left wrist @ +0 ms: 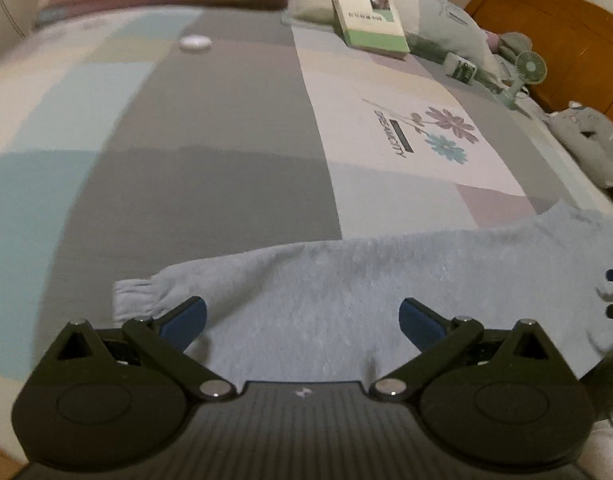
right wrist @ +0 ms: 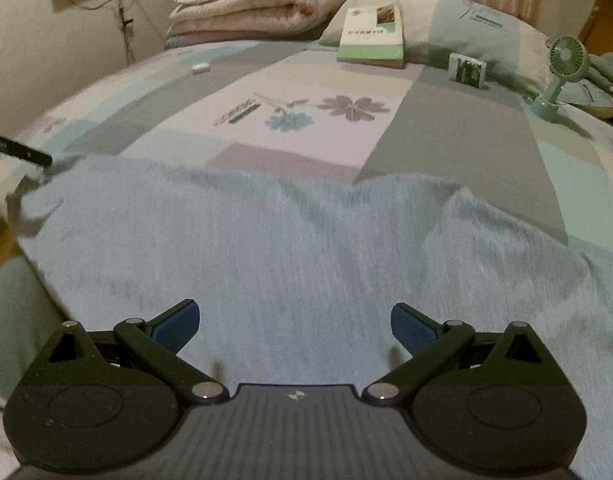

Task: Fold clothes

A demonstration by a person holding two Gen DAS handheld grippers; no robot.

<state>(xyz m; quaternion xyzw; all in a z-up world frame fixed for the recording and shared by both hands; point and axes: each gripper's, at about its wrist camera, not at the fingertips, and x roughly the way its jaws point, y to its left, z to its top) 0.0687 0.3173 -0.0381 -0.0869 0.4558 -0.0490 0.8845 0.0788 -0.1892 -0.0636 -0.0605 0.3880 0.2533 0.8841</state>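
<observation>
Both the left tool [left wrist: 302, 318] and right tool [right wrist: 295, 322] gape wide, holding nothing, over the pale blue sweatshirt [right wrist: 266, 248] spread at the bed's [right wrist: 458, 140] near edge. A shallow pinch could bunch the fabric, or drag it toward the book [right wrist: 372, 32].

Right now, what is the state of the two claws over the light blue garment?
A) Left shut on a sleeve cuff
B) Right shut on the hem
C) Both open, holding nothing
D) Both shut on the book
C: the left claw and the right claw both stand wide open over the light blue garment, with nothing between the fingers.
</observation>
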